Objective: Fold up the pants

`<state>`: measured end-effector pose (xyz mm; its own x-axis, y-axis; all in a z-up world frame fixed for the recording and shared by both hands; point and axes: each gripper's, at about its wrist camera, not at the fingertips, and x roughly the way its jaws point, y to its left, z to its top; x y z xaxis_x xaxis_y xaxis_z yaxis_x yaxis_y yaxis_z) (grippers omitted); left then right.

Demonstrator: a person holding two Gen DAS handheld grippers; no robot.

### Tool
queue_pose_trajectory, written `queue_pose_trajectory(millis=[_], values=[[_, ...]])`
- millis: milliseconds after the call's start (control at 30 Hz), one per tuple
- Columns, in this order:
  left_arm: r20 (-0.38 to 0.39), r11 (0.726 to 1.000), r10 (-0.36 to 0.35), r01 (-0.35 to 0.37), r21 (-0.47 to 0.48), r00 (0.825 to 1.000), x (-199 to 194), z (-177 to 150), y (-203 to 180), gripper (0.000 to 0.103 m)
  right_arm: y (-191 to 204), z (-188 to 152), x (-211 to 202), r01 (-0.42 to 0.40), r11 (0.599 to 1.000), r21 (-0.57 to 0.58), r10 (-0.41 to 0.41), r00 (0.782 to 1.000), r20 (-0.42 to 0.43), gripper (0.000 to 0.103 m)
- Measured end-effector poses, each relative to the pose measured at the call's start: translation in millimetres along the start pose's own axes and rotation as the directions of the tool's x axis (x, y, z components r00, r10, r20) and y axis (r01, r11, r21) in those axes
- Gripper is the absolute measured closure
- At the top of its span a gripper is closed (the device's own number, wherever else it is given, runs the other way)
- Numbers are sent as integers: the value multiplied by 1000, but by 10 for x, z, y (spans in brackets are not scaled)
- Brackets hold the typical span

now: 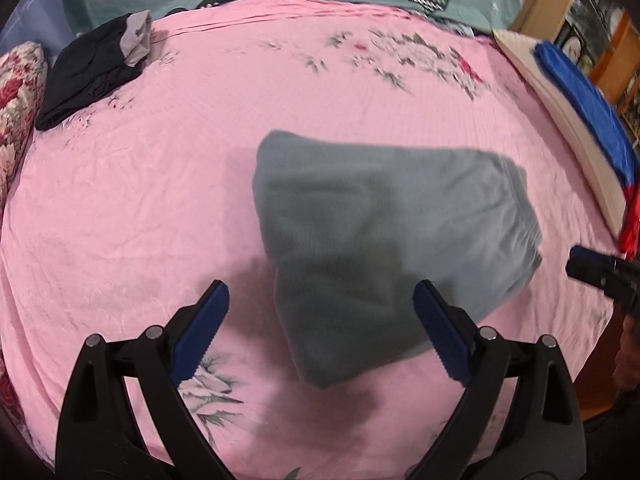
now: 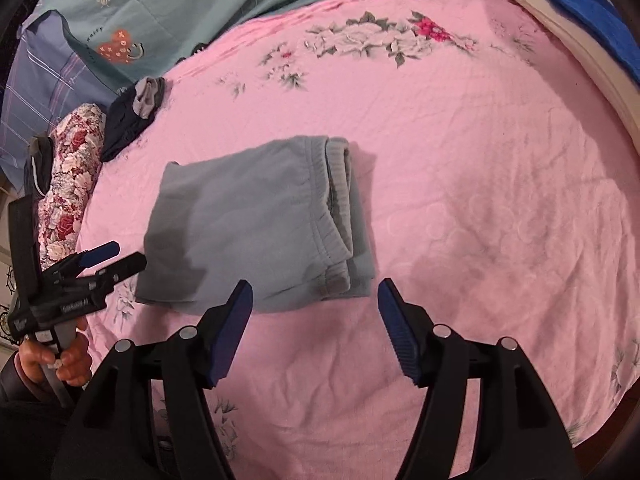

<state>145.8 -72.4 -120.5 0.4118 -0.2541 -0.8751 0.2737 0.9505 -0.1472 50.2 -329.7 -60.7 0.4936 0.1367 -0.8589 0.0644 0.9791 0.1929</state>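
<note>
One pair of grey pants [image 2: 256, 224] lies folded in the middle of the pink bed [image 2: 480, 160]. It sits just ahead of both tools, its long side running across. The left tool [image 1: 320, 332] is wide open and holds nothing. The right tool [image 2: 316, 328] is open and empty too. The left view is blurry, so the left tool only seems nearer

Showing black plastic arms on both the left gripper [image 1: 320, 296] and right gripper [image 2: 316, 292], carrying ribbed blue pads [image 2: 400, 340], silver rivets, dark sleeve [image 2: 12, 384].
</note>
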Motion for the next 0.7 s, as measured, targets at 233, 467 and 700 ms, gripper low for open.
queue_pose_trajectory(millis=[233,467,700], values=[[32,998,11,-9,-62,999,-84,150,7,6,-123,15,-149,37,999,34,-40,996,85,37],[44,995,42,-38,-96,998,-139,159,8,6,-273,77,-133,8,998,63,-11,999,46,37],[40,991,68,-62,-120,997,-146,41,-71,6,-257,200,-59,-25,1000,-14,25,1000,1,37]])
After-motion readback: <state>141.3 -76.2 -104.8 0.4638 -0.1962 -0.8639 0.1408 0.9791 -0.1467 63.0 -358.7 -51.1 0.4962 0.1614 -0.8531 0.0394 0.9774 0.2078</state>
